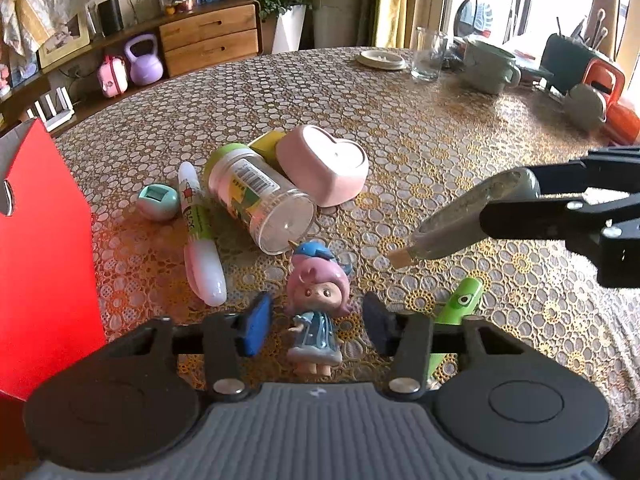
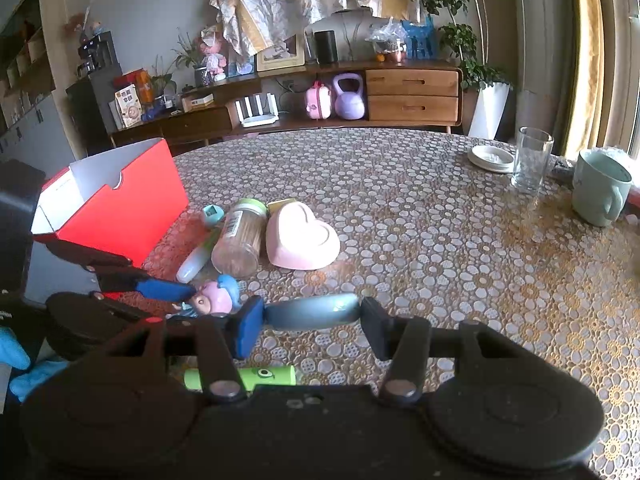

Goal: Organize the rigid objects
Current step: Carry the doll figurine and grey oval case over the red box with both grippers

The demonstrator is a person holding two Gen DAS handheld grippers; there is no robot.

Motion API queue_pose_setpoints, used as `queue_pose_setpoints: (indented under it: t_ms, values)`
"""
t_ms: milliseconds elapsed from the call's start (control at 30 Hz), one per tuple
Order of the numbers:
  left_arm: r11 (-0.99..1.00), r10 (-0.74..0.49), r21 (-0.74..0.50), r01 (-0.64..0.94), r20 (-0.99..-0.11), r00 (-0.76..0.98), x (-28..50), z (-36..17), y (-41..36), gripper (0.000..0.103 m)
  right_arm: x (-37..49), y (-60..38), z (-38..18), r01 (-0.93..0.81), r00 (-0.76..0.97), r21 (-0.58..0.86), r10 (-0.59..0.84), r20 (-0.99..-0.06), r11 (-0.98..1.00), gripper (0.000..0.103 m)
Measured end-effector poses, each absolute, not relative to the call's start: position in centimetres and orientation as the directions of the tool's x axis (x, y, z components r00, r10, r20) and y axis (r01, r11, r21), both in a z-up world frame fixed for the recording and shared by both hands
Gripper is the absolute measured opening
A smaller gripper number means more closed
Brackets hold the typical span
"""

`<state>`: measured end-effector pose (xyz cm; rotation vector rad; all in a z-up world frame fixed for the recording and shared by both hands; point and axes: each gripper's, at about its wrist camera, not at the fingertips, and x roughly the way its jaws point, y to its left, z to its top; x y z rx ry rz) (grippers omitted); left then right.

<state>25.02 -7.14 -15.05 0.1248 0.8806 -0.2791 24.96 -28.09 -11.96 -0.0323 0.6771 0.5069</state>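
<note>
A pink-haired doll in a blue dress stands on the patterned table. My left gripper is open around it, with a gap between each pad and the doll. My right gripper is shut on a grey cork-stoppered vial, held above the table to the doll's right. Behind the doll lie a clear jar with a green lid, a pink heart-shaped dish, a white and green pen and a small teal case. A green one-eyed marker lies by my left gripper's right finger.
An open red box stands at the left, close to my left gripper. At the table's far right are a drinking glass, a pale green mug, a white saucer and a dark utensil holder.
</note>
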Motion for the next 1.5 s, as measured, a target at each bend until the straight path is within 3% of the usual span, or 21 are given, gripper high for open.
queue_pose_setpoints:
  t_ms: [67,433,1133,1500]
  values:
    - [0.956,-0.185,0.001,0.294,-0.776,0.603,25.0,-15.2,-7.3,0.037,24.9,-28.0,-12.0,-0.455,0.664,0.136,0.437,-0.606,0.88,0.053]
    - [0.961,-0.182,-0.008,0.277,-0.773,0.608,24.4,-14.2,-6.6,0.036,23.9,-27.3,-10.5,-0.449,0.684,0.129,0.434,-0.587,0.884,0.053]
    - [0.968,-0.245,-0.132,0.214,-0.694,0.677,20.5,-7.4,-1.4,0.036,20.9,-21.9,-4.0,-0.532,0.71,0.046,0.475,-0.52,0.846,0.052]
    - [0.984,-0.178,-0.126,0.126,-0.664,0.727,20.1,-2.0,4.1,0.036,22.2,-16.5,-0.1,-0.592,0.713,0.01,0.53,-0.459,0.806,0.052]
